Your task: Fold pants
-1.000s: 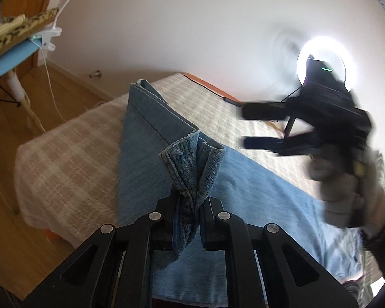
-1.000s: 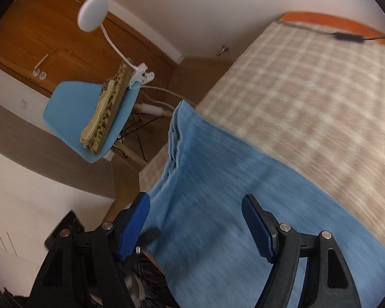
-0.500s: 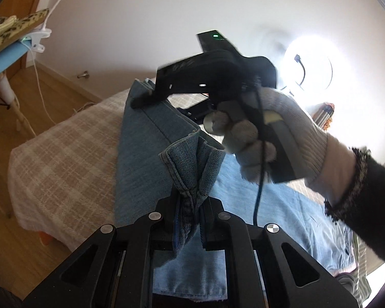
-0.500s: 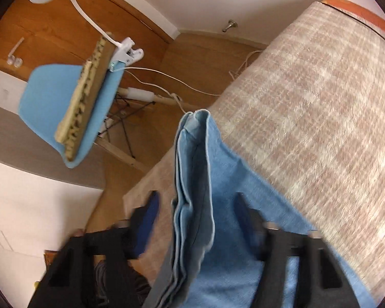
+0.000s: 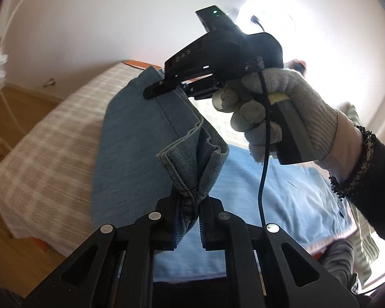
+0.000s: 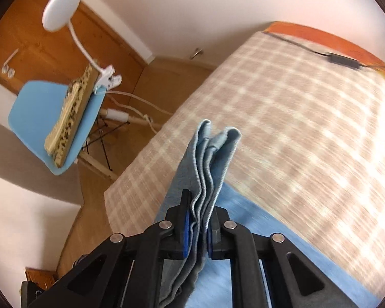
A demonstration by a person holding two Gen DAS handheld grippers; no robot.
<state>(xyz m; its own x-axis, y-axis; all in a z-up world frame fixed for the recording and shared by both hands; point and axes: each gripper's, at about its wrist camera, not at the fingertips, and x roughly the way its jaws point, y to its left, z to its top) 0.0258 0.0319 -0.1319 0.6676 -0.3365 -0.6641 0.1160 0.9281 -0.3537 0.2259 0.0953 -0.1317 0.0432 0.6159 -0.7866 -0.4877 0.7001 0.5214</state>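
Note:
Blue denim pants point(image 5: 131, 141) lie on a bed with a beige checked cover point(image 5: 51, 133). My left gripper point(image 5: 188, 200) is shut on a bunched hem corner, which stands up between its pads. In the left wrist view a gloved hand point(image 5: 269, 107) holds my right gripper point(image 5: 172, 87) at the far end of the same folded edge. In the right wrist view, my right gripper point(image 6: 199, 220) has its jaws closing, and the blue pads press on several stacked layers of the pants point(image 6: 210, 159). The fabric rises above the fingertips.
A blue chair point(image 6: 33, 110) with a leopard-print item and a clip lamp point(image 6: 61, 9) stands on the wooden floor beside the bed. A black cable point(image 6: 341, 60) lies along the bed's far orange edge. A bright ring light point(image 5: 267, 20) stands behind the gloved hand.
The right gripper swung in from the right to the far hem corner and its jaws closed on the layers. The left gripper moved up, still gripping its corner.

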